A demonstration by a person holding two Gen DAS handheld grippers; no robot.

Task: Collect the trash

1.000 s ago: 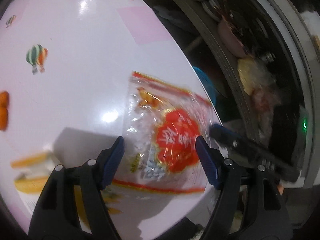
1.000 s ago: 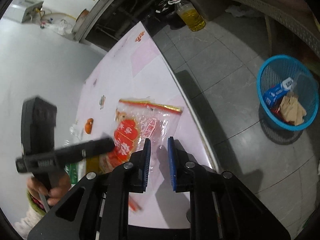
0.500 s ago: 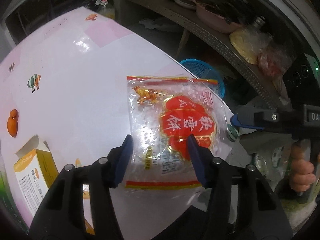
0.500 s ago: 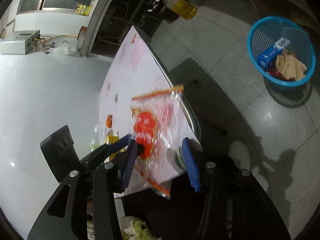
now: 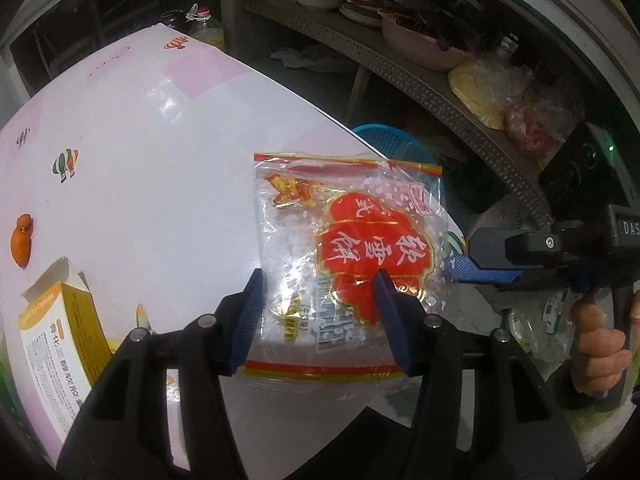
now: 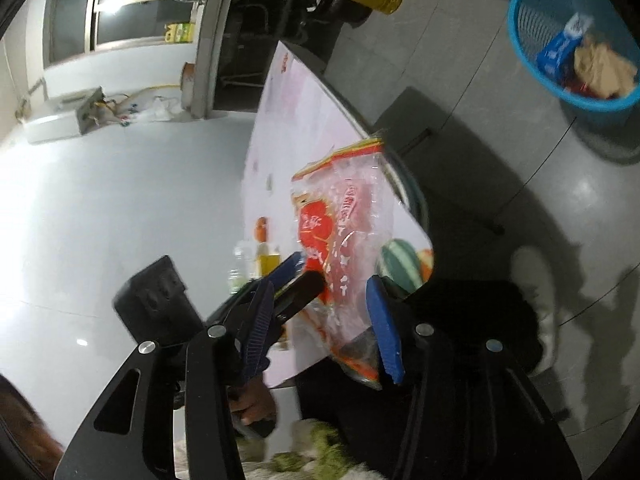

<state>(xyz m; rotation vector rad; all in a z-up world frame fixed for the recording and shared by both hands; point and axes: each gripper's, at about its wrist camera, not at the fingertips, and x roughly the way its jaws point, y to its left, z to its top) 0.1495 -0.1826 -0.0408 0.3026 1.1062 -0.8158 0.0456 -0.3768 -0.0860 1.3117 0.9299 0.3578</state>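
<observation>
Item: snack wrapper (image 5: pixel 348 268), flat at the table's (image 5: pixel 160 184) near right edge, overhanging. Your left gripper (image 5: pixel 318 312) has narrowed, jaws apart astride it, not pinching. Your right gripper (image 6: pixel 320 320) has just opened beside that edge, holding nothing. Blue basket (image 6: pixel 576 40) on the floor awaits; pickup looks imminent.

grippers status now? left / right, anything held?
Left gripper: open, jaws straddling the snack bag on the table, not gripping it.
Right gripper: has just been opening; open at the bag's near edge, nothing held.
</observation>
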